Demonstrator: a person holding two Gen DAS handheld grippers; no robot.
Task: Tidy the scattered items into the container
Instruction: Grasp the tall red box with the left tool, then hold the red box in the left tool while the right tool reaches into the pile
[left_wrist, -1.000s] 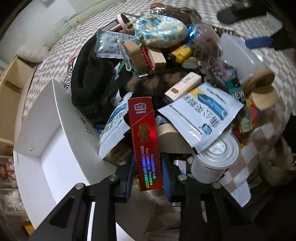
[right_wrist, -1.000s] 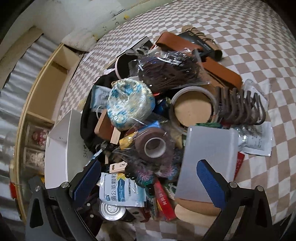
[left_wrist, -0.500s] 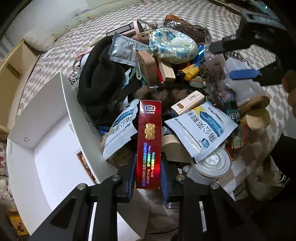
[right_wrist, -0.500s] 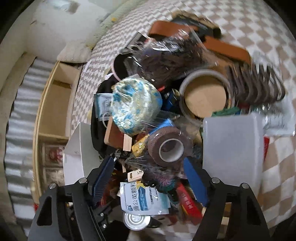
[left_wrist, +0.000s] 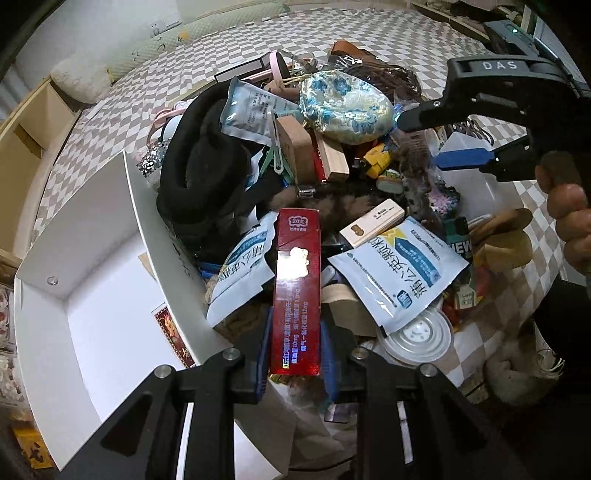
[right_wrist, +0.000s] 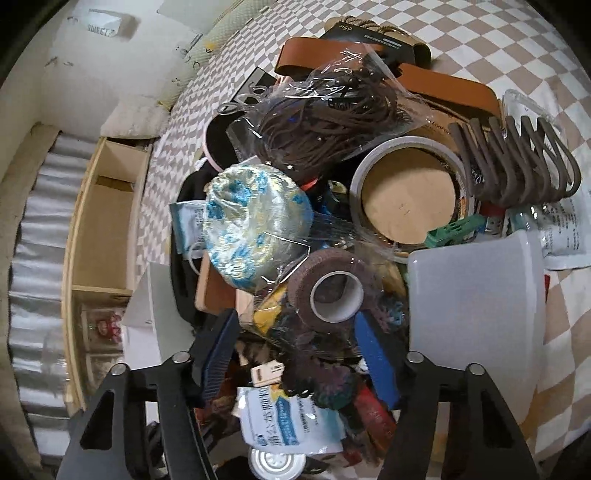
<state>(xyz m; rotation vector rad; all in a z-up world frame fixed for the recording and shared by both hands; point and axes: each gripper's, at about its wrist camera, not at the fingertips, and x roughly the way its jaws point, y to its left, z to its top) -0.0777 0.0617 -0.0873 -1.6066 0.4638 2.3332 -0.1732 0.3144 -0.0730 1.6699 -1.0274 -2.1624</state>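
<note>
The white box (left_wrist: 92, 295) lies open and roomy beside the densely crowded clutter pile (left_wrist: 332, 166).

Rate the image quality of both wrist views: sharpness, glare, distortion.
Left wrist: sharp, fisheye bends the checkered cloth, glare on the red box, corners vignetted. Right wrist: sharp, reflections on the plastic wrap, rim heavily curved.

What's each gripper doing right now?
Left gripper: shut on the red box.
Right gripper: closing around the bagged brown tape roll.
</note>
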